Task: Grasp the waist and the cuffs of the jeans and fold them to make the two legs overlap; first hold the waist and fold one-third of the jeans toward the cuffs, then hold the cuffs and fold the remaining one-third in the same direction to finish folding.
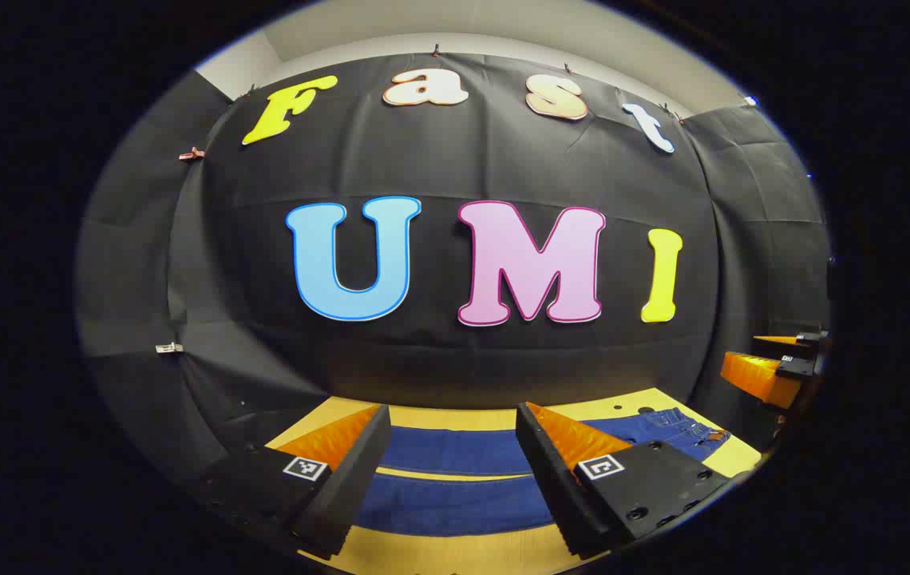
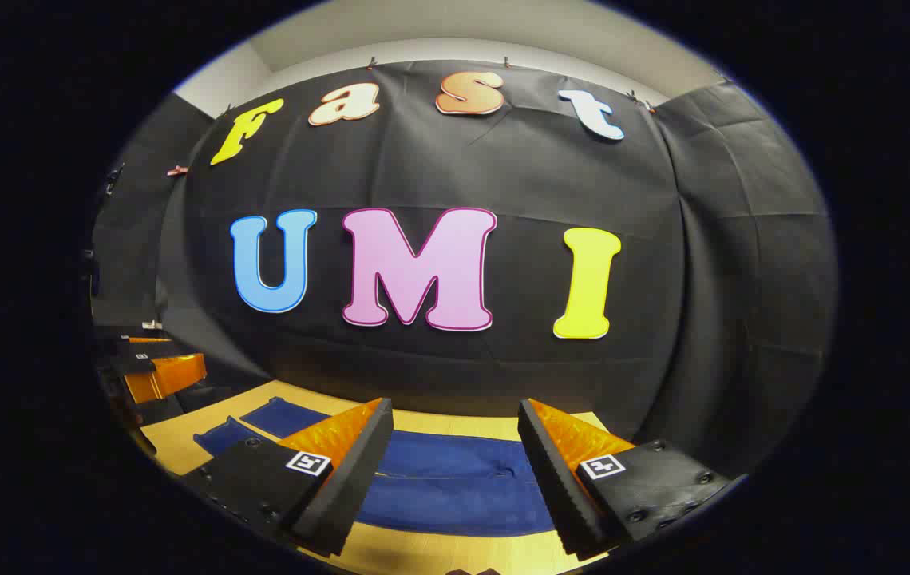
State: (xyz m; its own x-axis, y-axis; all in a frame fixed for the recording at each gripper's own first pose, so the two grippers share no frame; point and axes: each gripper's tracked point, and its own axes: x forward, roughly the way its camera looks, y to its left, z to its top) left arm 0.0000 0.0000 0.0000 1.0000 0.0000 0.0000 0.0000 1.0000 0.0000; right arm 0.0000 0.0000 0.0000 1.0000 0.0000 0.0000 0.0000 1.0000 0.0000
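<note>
Dark blue jeans lie flat on the yellow table, the two legs side by side with a thin strip of table between them. The waist with its tan stitching lies to the right in the left gripper view. My left gripper hangs open above the legs, holding nothing. In the right gripper view the jeans spread under my right gripper, which is open and holds nothing. The cuffs lie at the left there. Each view also catches the other gripper at its edge: right gripper, left gripper.
The black cloth wall rises right behind the table's far edge. Bare table top runs along the near side of the jeans. Black cloth also closes the booth's sides.
</note>
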